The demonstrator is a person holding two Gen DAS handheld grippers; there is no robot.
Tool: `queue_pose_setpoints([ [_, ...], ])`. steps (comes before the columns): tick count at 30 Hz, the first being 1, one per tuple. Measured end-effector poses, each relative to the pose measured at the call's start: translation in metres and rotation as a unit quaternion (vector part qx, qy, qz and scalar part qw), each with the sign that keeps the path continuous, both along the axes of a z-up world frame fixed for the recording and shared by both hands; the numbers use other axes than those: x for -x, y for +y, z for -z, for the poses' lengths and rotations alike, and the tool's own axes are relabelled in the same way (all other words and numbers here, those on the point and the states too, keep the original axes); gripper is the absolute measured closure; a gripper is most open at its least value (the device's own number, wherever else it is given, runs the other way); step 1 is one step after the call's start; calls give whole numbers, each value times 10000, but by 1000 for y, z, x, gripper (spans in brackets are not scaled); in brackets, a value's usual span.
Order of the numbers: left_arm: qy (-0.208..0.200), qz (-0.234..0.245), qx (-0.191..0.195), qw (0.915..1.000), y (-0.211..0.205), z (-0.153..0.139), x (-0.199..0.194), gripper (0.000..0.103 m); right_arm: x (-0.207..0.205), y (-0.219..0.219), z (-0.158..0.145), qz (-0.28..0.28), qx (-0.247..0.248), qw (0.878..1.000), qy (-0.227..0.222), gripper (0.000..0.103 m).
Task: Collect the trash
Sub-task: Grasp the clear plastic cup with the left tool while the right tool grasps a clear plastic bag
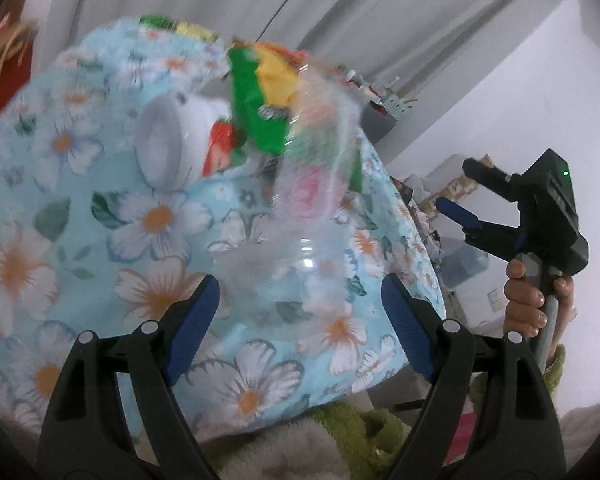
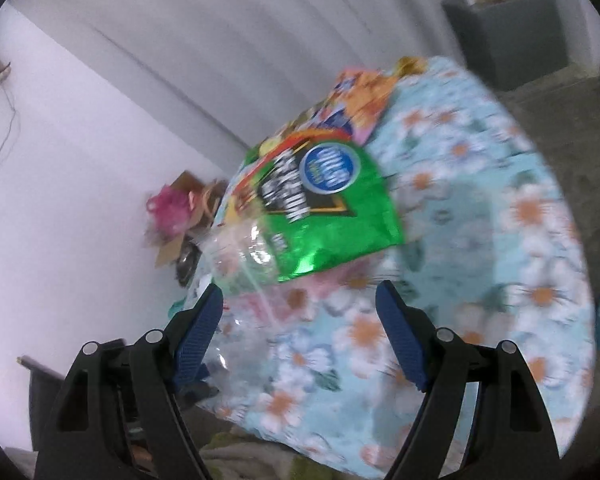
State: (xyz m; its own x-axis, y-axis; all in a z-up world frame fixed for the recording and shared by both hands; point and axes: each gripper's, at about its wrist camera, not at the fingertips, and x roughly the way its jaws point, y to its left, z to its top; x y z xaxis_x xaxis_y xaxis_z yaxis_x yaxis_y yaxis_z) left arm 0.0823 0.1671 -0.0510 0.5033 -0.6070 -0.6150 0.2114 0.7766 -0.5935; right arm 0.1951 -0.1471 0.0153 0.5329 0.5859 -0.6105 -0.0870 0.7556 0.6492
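A clear crumpled plastic bag (image 1: pixel 300 240) lies on the blue floral-cloth table (image 1: pixel 100 220), reaching between the open fingers of my left gripper (image 1: pixel 300 320). A green snack wrapper (image 1: pixel 256 104), a white cup (image 1: pixel 164 140) on its side and a red wrapper (image 1: pixel 220 144) lie beyond it. My right gripper (image 1: pixel 460 196) shows at the right edge, off the table, jaws apart. In the right wrist view my right gripper (image 2: pixel 300 336) is open and empty over the cloth (image 2: pixel 480 240), near the green wrapper (image 2: pixel 332 208), the clear plastic (image 2: pixel 244 256) and an orange wrapper (image 2: pixel 364 96).
A grey bin (image 2: pixel 512 36) filled with litter stands by the curtain past the table. A cardboard box with pink stuff (image 2: pixel 176 208) sits against the white wall. Green and beige fabric (image 1: pixel 360 436) lies below the table edge.
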Motion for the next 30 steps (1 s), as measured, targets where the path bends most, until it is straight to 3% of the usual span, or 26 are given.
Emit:
queue_pose_setpoints([
  [9,74,254,445,9987,-3,19,-17,26,-38,45,33,-425,-356,9982,226,26],
  [15,91,257,508,9983,-3,24,-27,33,-48,58,35,-583,-599,9964,111,26],
  [23,16,310,485,9983,0,30,-27,33,-61,76,42,-837,-803,9931,198,27],
  [30,-48,313,437,9985,-7,27,-24,33,-64,88,42,-990,-496,9936,232,48],
])
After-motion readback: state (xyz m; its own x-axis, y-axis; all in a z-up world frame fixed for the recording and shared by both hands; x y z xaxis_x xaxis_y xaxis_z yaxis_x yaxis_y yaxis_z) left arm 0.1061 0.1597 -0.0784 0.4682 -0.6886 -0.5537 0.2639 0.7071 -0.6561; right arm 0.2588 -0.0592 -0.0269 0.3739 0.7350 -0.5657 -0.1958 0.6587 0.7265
